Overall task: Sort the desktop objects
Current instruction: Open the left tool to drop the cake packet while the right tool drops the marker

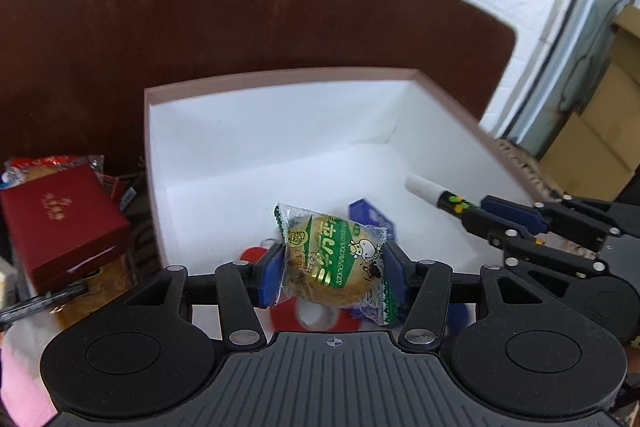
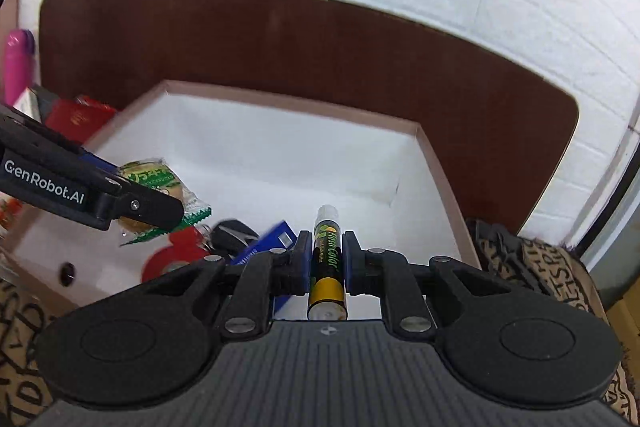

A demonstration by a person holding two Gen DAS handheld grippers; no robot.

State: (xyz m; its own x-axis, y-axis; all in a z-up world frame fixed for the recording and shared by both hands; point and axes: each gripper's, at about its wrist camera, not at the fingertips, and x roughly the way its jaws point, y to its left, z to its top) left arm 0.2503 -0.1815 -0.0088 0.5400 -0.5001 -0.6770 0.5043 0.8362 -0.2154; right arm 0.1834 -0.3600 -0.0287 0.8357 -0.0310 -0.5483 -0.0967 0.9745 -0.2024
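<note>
- Snack packet (image 1: 335, 259) sat crosswise between the blue pads of your left tool (image 1: 334, 267), which was clamped on its crinkled wrapper, and hung over the near end of the white box (image 1: 280, 131).
- Marker (image 2: 327, 259) lay lengthwise in your right tool (image 2: 327, 259), which was shut tight on its barrel with the white cap pointing forward over the box's right half.
- Risk one, as I judged it: the wrapper was slick and the grip fell on film as much as on the cake, so a quick swing could have let the packet slide out short of the box.
- Risk two: the marker was pinched along its round barrel, so it could have rolled or pivoted between the pads and dropped outside the rim.
- Risk three: your two tools were close above the same box, and crossing paths could have knocked one load loose.
- Below the packet, a red tape roll (image 1: 316, 315), a blue card (image 2: 264, 247) and a dark key fob (image 2: 232, 233) already lay on the box floor.
- Beyond the box's left wall, a red case (image 1: 64, 223) rested on the worktop (image 1: 240, 19).
</note>
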